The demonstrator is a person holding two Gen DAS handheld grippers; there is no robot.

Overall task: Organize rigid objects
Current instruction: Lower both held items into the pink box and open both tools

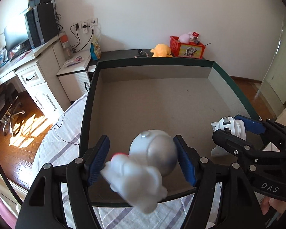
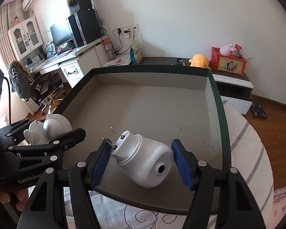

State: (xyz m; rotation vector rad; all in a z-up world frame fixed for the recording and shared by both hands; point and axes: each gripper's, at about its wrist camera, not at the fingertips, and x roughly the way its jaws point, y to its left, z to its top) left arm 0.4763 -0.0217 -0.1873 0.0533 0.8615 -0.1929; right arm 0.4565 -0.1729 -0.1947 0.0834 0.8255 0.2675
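Above dark-rimmed tray [image 1: 154, 62], left gripper [image 1: 141, 139] apart around figurine [image 1: 156, 152], right gripper [image 2: 140, 143] clamped on white bottle [image 2: 148, 162].

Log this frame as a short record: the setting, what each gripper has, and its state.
setting: shallow green-rimmed box on a striped bedcover
left gripper: silver-and-white figurine between its fingers, blurred; grip unclear
right gripper: shut on a white plastic body with two pins
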